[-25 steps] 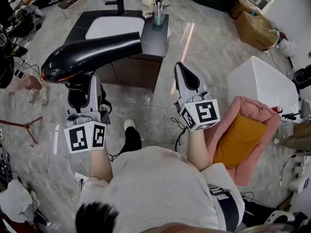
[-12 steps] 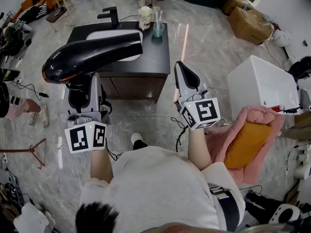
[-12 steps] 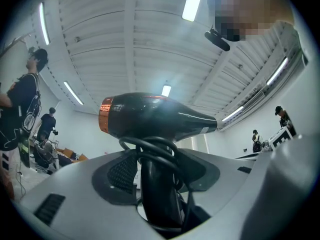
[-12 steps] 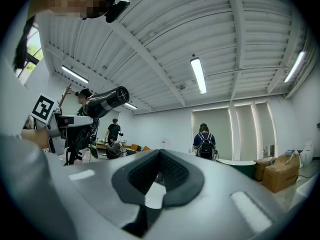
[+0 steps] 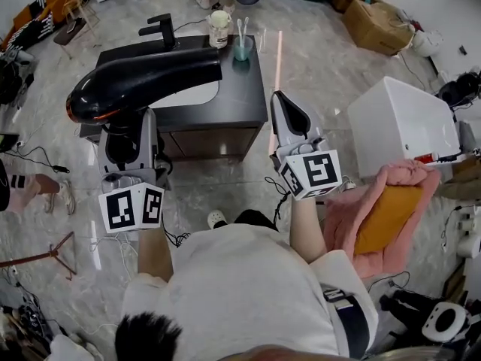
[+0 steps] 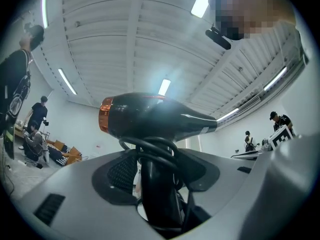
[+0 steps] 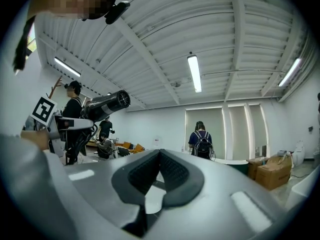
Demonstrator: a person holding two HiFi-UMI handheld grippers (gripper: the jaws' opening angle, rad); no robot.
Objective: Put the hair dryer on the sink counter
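Note:
A black hair dryer (image 5: 143, 80) with an orange rear ring hangs level in the air, its nozzle over the white basin (image 5: 197, 96) of the dark sink counter (image 5: 244, 89). My left gripper (image 5: 126, 126) is shut on its handle, in front of the counter's left part. In the left gripper view the hair dryer (image 6: 150, 119) fills the middle, with its coiled cord round the handle between the jaws. My right gripper (image 5: 282, 105) is shut and empty, just off the counter's front right corner. The right gripper view shows the hair dryer (image 7: 102, 105) at the left.
A black faucet (image 5: 161, 28), a jar (image 5: 219, 28) and a glass with toothbrushes (image 5: 242, 47) stand at the counter's back. A white box (image 5: 398, 126) and a pink and orange cushion (image 5: 383, 209) lie to the right. Cardboard boxes (image 5: 379, 21) and floor cables surround.
The sink counter has come nearer and lower in the head view, so the dryer's nozzle now reaches over the basin. Both grippers keep their hold and pose.

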